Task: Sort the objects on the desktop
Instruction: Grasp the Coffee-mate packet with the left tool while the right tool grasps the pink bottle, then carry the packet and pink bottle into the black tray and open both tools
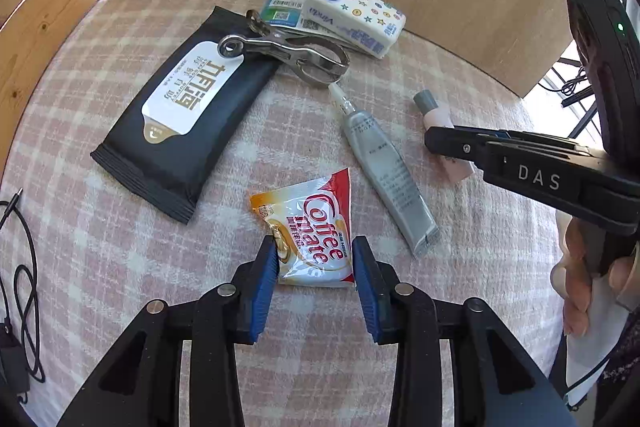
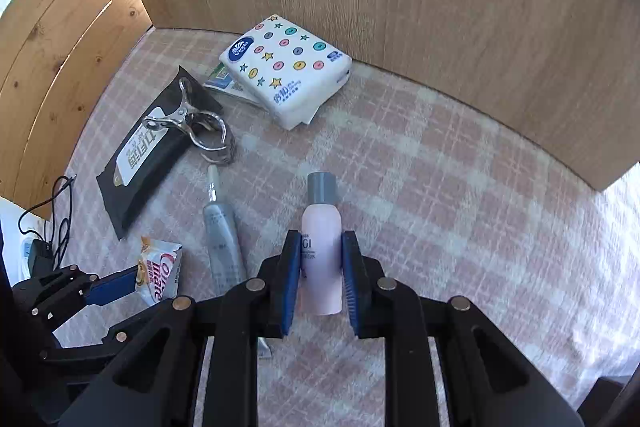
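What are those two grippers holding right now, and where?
The left gripper clamps the Coffee-mate sachet by its sides. The right gripper clamps the pink bottle around its body.

A Coffee-mate packet (image 1: 310, 239), white with red letters, lies flat on the pink checked cloth (image 1: 120, 259). Beside it lie a thin grey tube (image 1: 386, 167) and a little pink bottle (image 2: 322, 247) with a grey cap. Farther back a silver metal clip (image 1: 288, 51) rests on a black wipes pack (image 1: 180, 111), next to a white tissue pack (image 2: 286, 67) with stars and buttons.
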`<state>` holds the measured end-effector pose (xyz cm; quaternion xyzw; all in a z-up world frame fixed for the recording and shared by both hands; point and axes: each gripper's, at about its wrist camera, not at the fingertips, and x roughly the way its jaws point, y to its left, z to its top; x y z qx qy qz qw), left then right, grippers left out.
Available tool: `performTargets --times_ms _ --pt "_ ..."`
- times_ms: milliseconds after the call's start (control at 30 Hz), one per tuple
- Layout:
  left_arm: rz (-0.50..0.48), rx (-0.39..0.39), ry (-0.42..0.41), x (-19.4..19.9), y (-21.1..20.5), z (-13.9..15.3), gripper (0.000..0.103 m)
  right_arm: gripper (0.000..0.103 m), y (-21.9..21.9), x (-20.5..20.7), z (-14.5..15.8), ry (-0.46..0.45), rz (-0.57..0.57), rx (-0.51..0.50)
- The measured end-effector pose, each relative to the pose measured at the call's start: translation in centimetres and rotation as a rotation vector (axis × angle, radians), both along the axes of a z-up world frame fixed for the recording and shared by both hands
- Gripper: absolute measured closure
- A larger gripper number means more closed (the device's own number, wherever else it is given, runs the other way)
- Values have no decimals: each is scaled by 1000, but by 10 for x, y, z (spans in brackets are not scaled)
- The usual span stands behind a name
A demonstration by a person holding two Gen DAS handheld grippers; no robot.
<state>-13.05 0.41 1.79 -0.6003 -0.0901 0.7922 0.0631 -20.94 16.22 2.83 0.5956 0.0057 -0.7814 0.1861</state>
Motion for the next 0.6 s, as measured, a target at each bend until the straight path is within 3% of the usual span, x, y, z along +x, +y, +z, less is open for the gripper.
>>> performTargets --times_ms 400,533,600 --pt "-50 -5 49 42 15 35 68 83 51 72 47 35 -124 -107" --pt "-109 0 71 51 42 49 68 83 79 106 65 59 -173 -123" --pt "-147 2 78 56 77 52 68 83 96 121 75 73 -208 -130"
